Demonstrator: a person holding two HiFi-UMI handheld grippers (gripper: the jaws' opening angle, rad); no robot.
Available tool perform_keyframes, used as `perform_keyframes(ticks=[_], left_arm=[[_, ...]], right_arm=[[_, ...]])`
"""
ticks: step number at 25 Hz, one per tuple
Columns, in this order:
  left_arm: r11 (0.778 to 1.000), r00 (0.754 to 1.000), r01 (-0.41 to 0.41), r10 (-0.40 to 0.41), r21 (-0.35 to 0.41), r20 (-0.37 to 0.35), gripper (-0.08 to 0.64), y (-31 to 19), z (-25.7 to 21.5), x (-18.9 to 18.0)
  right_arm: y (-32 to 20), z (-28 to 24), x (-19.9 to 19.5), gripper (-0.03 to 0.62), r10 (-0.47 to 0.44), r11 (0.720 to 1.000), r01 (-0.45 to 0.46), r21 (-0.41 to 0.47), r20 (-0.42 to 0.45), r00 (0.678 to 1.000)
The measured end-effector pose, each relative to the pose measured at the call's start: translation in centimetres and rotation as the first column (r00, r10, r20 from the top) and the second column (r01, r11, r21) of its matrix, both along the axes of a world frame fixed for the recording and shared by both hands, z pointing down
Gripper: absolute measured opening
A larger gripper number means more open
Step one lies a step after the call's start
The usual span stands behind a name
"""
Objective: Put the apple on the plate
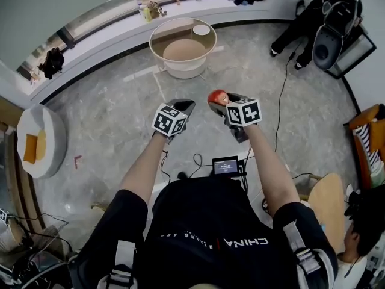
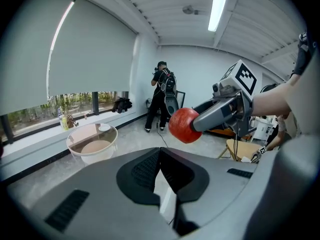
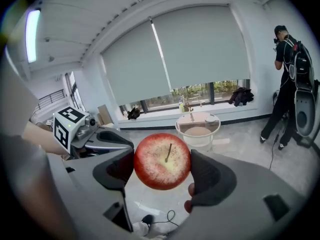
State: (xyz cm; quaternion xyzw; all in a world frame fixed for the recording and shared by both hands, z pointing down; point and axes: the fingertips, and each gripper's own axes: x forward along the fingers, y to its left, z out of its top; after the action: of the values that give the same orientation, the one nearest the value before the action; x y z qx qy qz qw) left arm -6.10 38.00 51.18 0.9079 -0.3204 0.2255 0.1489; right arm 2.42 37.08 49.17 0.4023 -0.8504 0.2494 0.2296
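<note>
— Head view?
— From above, facing steeply down, far over the floor [image 1: 108, 119] and round table [image 1: 171, 32].
— Gripper views?
— Low, close behind own jaws, facing forward; sharing that table with the head view.

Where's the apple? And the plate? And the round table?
apple [image 3: 161, 165]: right gripper view, its red speckled front, just under the stem.
plate [image 1: 201, 29]: head view, the middle of its white top.
round table [image 1: 173, 29]: head view, a bare part of its glass top.
</note>
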Motion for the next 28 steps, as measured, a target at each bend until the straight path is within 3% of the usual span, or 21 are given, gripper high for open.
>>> perform_keyframes(ticks=[13,28], left_arm=[[1.0,1.0,0.003,-0.003,0.0,0.016,0.018,0.4,0.8,1.5],[1.0,0.999,0.008,-0.008,-0.004,0.039,0.018,-1.4,1.3,4.0]], right_arm=[[1.0,0.9,1.1,0.367,-0.042,0.999,0.042,-0.007,-0.033,0.999],[-1.0,1.2,4.3,0.367,-0.025,0.999,0.025,-0.02,0.005,1.0]])
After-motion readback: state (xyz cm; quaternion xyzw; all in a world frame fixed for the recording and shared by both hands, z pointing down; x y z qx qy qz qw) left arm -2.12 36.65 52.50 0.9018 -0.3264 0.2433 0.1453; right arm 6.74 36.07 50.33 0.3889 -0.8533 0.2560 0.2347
